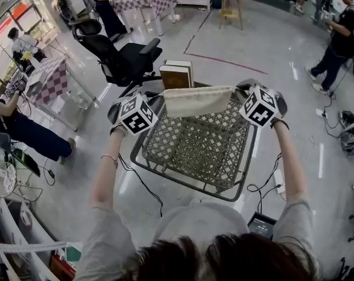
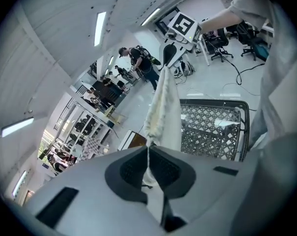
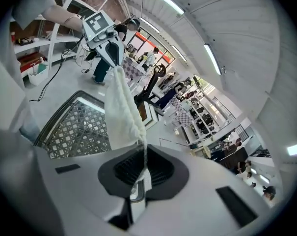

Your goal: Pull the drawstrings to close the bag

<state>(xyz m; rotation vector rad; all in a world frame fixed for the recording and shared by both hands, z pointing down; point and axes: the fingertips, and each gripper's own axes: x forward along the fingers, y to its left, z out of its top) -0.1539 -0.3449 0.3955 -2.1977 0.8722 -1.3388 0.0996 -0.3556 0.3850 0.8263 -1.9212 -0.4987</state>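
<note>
Your left tongs (image 1: 161,103) are closed on the drawstring (image 2: 148,150) at one end of the cream bag (image 1: 197,101); your right tongs (image 1: 237,96) are closed on the cord at the other end. Each gripper view shows a thin string nipped between pads that meet with no gap. The bag hangs between the two tongs, above the far rim of the mesh basket (image 1: 194,151) and apparently clear of it; the books (image 1: 177,74) stand just behind.

You look to be in the pulling step itself, with both cords caught and the bag strung taut between your hands. From above the top hem reads wide and fairly flat, so I judge the mouth not yet cinched, though the cloth bunches close to each grip.

The next move calls for drawing your hands apart, straight outward and level; keep both grips firm, since a thin cord can slip through the pads; pull evenly so the hem gathers toward the middle rather than dragging the bag to one side.
</note>
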